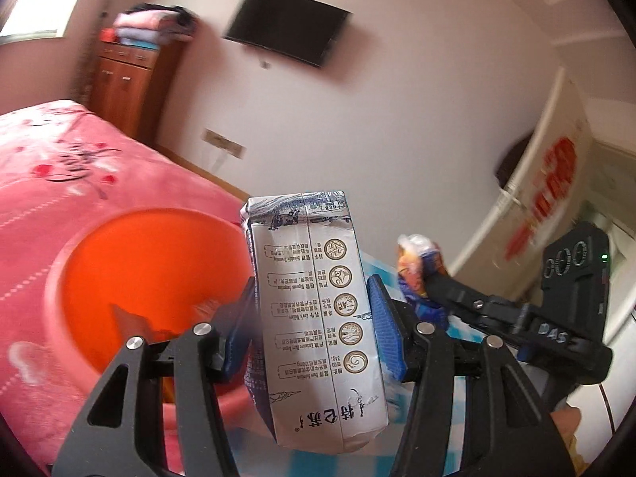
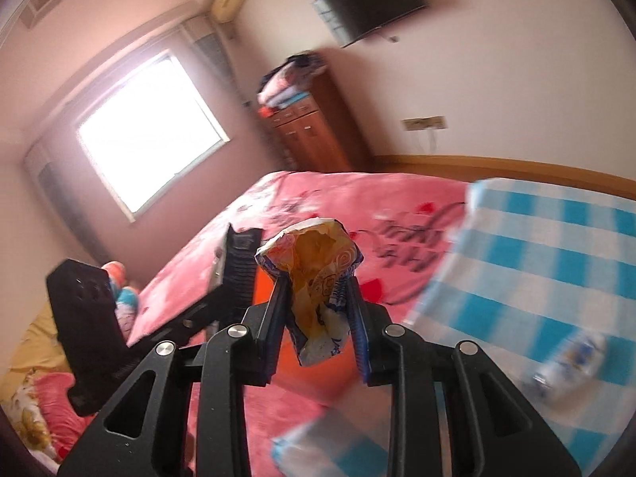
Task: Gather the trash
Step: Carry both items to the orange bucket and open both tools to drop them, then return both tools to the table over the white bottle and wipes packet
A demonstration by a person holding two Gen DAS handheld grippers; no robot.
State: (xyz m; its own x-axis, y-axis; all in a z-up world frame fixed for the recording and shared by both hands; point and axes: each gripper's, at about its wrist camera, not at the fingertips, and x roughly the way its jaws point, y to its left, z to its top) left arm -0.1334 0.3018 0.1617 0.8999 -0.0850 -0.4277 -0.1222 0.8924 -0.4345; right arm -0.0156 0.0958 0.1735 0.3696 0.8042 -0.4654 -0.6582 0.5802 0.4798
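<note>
My left gripper (image 1: pixel 314 318) is shut on a white and blue milk carton (image 1: pixel 318 310) and holds it upright, just right of an orange plastic basin (image 1: pixel 131 278) that sits on the pink bed. My right gripper (image 2: pixel 318 310) is shut on a crumpled yellow and blue snack wrapper (image 2: pixel 314 278), held above the bed; the wrapper (image 1: pixel 417 266) and the right gripper also show at the right of the left wrist view. A sliver of the orange basin (image 2: pixel 264 290) shows behind the right gripper's left finger. A crumpled blue and white wrapper (image 2: pixel 572 361) lies on the checked cloth.
A pink flowered bedspread (image 2: pixel 338 202) covers the bed. A blue and white checked cloth (image 2: pixel 536 262) lies on its right part. A wooden cabinet (image 1: pixel 127 75) with folded bedding on top stands against the far wall under a wall television (image 1: pixel 286 26). A bright window (image 2: pixel 147 127) is at the left.
</note>
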